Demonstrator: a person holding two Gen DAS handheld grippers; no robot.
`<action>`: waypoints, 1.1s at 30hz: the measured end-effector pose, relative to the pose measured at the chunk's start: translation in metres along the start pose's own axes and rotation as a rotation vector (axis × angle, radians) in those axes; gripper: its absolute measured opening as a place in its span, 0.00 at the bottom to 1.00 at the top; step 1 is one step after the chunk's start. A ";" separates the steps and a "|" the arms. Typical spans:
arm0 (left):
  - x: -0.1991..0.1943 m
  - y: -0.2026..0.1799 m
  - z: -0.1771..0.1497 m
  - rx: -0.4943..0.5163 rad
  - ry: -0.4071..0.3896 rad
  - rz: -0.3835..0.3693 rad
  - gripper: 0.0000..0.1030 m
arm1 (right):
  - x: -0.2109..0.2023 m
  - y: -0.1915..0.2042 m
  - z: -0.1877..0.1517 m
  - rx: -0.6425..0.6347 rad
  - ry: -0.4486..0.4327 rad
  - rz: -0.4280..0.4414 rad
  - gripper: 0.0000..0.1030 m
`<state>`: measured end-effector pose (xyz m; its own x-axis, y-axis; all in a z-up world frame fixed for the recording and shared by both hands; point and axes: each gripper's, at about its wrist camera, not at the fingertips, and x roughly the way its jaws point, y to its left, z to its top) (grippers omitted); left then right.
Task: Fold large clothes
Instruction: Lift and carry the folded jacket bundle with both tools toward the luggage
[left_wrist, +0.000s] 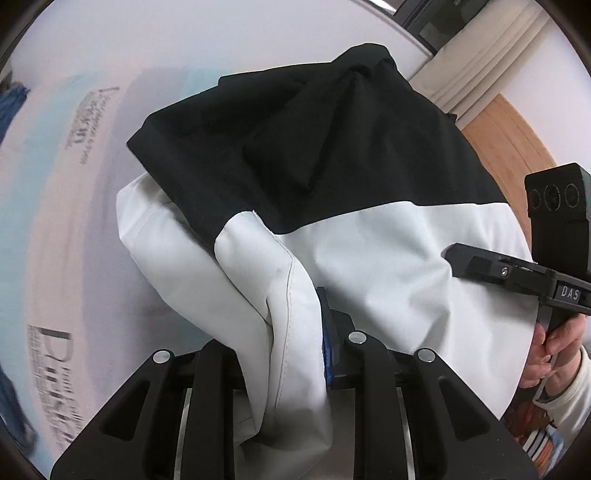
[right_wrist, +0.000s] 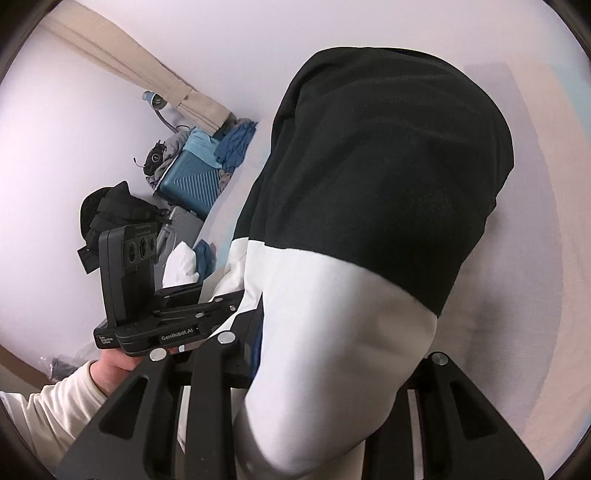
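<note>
A large black-and-white garment (left_wrist: 332, 221) hangs lifted above a pale bed sheet (left_wrist: 74, 221). It also fills the right wrist view (right_wrist: 351, 295), white part near, black part hanging away. My left gripper (left_wrist: 295, 332) is shut on a bunched white fold of the garment; its blue pad (left_wrist: 327, 354) shows beside the cloth. My right gripper (right_wrist: 306, 369) is shut on the white cloth, which covers its fingertips. The right gripper also shows in the left wrist view (left_wrist: 480, 262), and the left gripper in the right wrist view (right_wrist: 207, 302), close side by side.
A printed pale sheet (right_wrist: 535, 258) lies under the garment. A blue suitcase (right_wrist: 192, 177) with piled clothes and a black bag (right_wrist: 110, 210) stand by the wall. Beige curtain (left_wrist: 480, 55) and wooden floor (left_wrist: 509, 147) lie beyond the bed.
</note>
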<state>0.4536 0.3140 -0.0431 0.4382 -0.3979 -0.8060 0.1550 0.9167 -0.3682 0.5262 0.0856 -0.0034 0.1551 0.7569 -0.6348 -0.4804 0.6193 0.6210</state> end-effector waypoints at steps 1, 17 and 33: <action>-0.008 0.007 0.002 0.000 -0.005 0.006 0.20 | 0.005 0.010 0.000 -0.007 -0.004 -0.002 0.27; -0.217 0.203 -0.017 -0.094 -0.116 0.195 0.19 | 0.169 0.244 0.039 -0.197 0.054 0.144 0.27; -0.390 0.379 -0.106 -0.309 -0.158 0.428 0.18 | 0.331 0.452 0.024 -0.372 0.228 0.336 0.27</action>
<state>0.2481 0.8124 0.0825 0.5363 0.0400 -0.8431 -0.3226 0.9327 -0.1610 0.3805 0.6215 0.0782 -0.2306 0.8105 -0.5384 -0.7501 0.2044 0.6290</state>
